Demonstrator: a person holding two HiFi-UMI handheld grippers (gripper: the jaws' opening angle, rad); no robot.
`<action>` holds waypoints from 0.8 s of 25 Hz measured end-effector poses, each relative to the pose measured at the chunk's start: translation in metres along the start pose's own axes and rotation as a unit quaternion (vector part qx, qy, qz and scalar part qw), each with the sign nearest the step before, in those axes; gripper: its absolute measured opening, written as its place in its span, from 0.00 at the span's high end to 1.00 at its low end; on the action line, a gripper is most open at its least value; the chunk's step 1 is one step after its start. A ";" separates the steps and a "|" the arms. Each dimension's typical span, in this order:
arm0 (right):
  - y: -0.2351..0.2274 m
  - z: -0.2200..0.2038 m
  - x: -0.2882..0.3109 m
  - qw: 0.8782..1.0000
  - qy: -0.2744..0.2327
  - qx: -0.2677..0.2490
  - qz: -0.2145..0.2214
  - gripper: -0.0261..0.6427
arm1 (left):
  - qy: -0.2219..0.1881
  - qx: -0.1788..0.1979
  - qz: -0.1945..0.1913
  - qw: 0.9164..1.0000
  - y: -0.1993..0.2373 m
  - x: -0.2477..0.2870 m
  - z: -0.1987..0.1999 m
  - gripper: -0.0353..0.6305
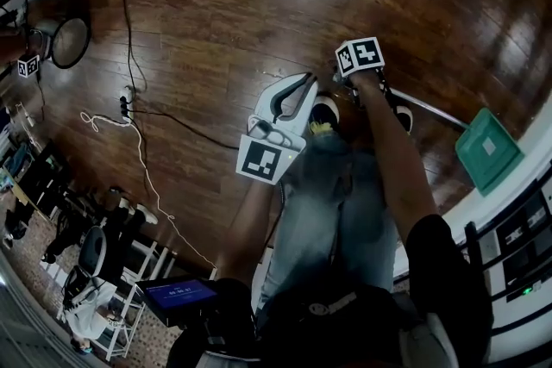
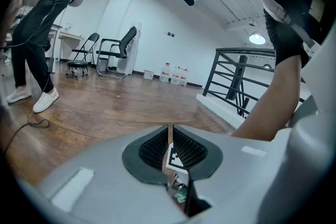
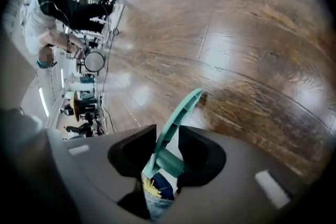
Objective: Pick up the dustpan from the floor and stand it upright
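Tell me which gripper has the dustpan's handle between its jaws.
The right gripper: the teal dustpan handle stands between its jaws. The left gripper is shut on nothing.

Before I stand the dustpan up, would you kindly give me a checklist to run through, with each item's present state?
1. Teal handle end sits between the right hand-held gripper jaws: ok.
2. Pads press firmly on it: cannot tell.
3. Left hand-held gripper shut, empty, away from the dustpan: ok.
4. Dustpan upright: not ok; its metal shaft slants low across the floor.
5. Cables away from the dustpan: ok, they lie far to the left in the head view.
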State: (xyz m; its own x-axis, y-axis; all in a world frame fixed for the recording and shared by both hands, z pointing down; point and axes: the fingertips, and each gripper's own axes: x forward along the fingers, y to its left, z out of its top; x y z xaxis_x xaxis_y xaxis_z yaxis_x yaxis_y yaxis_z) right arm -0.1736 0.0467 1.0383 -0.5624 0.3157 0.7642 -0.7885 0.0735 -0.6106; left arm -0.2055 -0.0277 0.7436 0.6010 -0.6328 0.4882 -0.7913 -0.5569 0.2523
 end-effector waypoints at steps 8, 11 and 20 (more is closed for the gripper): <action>0.069 -0.031 -0.164 0.995 -0.063 0.005 0.081 0.79 | -0.036 -0.013 -0.024 0.999 -0.042 -0.039 0.100 0.88; 0.086 -0.057 -0.242 0.988 -0.102 0.026 0.117 0.83 | -0.051 0.002 -0.054 0.997 -0.079 -0.052 0.160 0.88; 0.119 -0.137 -0.414 0.957 -0.183 0.011 0.224 0.84 | -0.075 0.043 -0.142 0.986 -0.182 -0.071 0.292 0.88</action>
State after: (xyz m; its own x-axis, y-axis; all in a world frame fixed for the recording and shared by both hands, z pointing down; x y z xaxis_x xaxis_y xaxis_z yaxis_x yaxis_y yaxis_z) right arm -0.0003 0.0548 0.6206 -0.8913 -0.0427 0.4514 -0.4514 -0.0122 -0.8923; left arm -0.0714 -0.0392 0.4189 0.8122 -0.5135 0.2769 -0.5799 -0.7627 0.2864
